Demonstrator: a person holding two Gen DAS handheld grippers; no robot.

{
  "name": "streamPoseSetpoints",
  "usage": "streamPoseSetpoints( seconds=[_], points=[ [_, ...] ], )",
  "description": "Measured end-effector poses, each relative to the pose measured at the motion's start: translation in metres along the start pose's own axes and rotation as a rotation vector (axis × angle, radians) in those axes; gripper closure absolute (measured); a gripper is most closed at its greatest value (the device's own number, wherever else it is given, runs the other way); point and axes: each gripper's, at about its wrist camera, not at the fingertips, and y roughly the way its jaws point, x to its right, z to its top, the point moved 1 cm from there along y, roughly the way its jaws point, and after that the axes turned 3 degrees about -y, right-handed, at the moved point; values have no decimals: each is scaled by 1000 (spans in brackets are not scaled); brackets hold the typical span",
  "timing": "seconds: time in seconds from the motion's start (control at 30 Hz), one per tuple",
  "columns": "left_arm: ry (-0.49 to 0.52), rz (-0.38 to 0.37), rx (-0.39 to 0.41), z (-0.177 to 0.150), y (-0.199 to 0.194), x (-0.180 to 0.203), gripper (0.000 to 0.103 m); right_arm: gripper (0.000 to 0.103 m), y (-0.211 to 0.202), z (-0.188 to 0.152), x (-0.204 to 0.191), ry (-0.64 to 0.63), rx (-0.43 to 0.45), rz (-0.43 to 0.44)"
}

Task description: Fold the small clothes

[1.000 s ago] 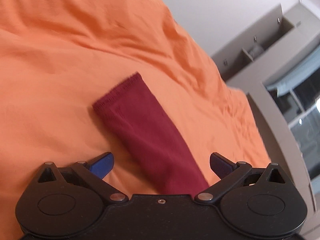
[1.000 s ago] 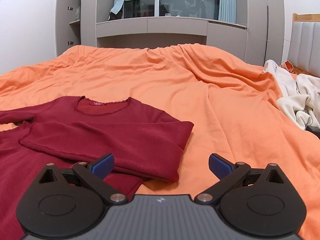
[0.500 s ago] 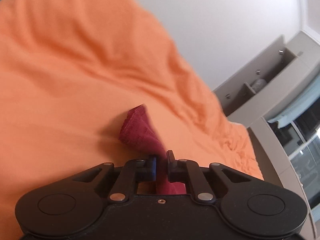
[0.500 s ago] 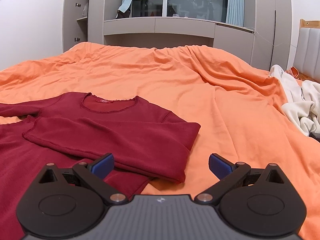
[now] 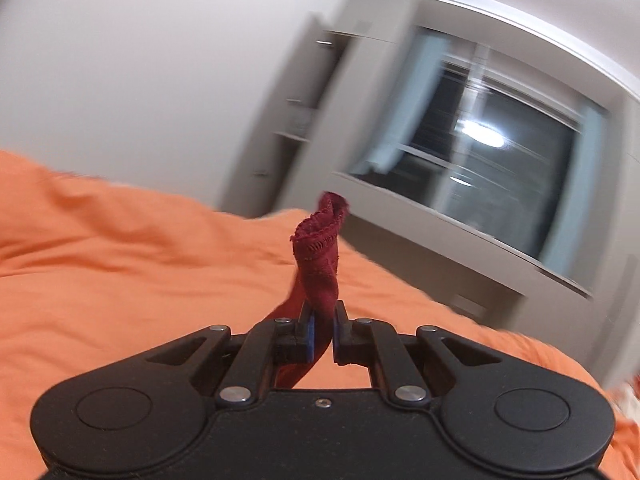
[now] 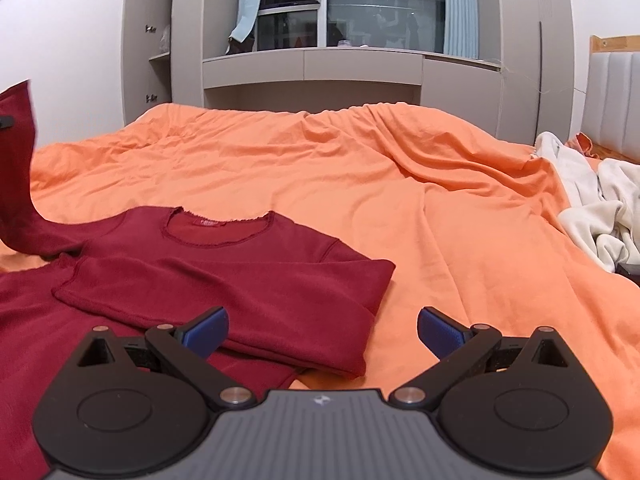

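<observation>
A dark red long-sleeved shirt (image 6: 224, 264) lies flat on the orange bedspread (image 6: 360, 184), its right sleeve folded across the chest. My left gripper (image 5: 322, 328) is shut on the cuff end of the left sleeve (image 5: 320, 256) and holds it up off the bed; the cuff sticks up past the fingertips. In the right wrist view that lifted sleeve (image 6: 18, 168) rises at the far left edge. My right gripper (image 6: 322, 330) is open and empty, hovering just in front of the shirt's folded side.
A heap of white clothes (image 6: 596, 216) lies at the bed's right side, near a padded headboard (image 6: 612, 96). Grey cabinets and a dark window (image 6: 384, 4) stand beyond the far edge of the bed. A white wall is on the left.
My left gripper closed on the sleeve cuff, then lifted it off the bed and swung towards the window. My right gripper stayed open and edged slightly closer to the shirt.
</observation>
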Motion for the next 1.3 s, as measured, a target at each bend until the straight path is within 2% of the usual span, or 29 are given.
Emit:
streamPoseSetpoints(
  seconds=[0.2, 0.37, 0.6, 0.87, 0.97, 1.03, 1.07, 1.1, 1.17, 1.23, 1.3],
  points=[
    [128, -185, -101, -45, 7, 84, 95, 0, -3, 2, 13, 64, 11, 1],
    [239, -290, -232, -103, 9, 130, 95, 0, -3, 2, 18, 94, 10, -7],
    [338, -387, -438, -169, 6, 152, 95, 0, -1, 2, 15, 93, 0, -3],
    [370, -423, -594, -200, -4, 152, 93, 0, 1, 1, 13, 92, -9, 1],
    [351, -449, -668, -206, 0, 150, 81, 0, 3, 1, 11, 90, -15, 2],
    [359, -465, -707, -210, 3, 149, 77, 0, 4, 0, 11, 88, -19, 4],
    [366, -474, -725, -213, 3, 149, 68, 0, 5, 0, 11, 86, -21, 6],
    [370, -487, -748, -215, 4, 148, 63, 0, 5, 0, 10, 84, -24, 7],
    [359, -504, -769, -214, 1, 144, 39, 0, 7, -1, 9, 79, -30, 10],
    [336, -522, -775, -210, -1, 139, 25, 0, 8, -2, 7, 74, -37, 18],
    [311, -539, -779, -202, -3, 132, 18, 0, 11, -3, 6, 70, -41, 32]
  ],
)
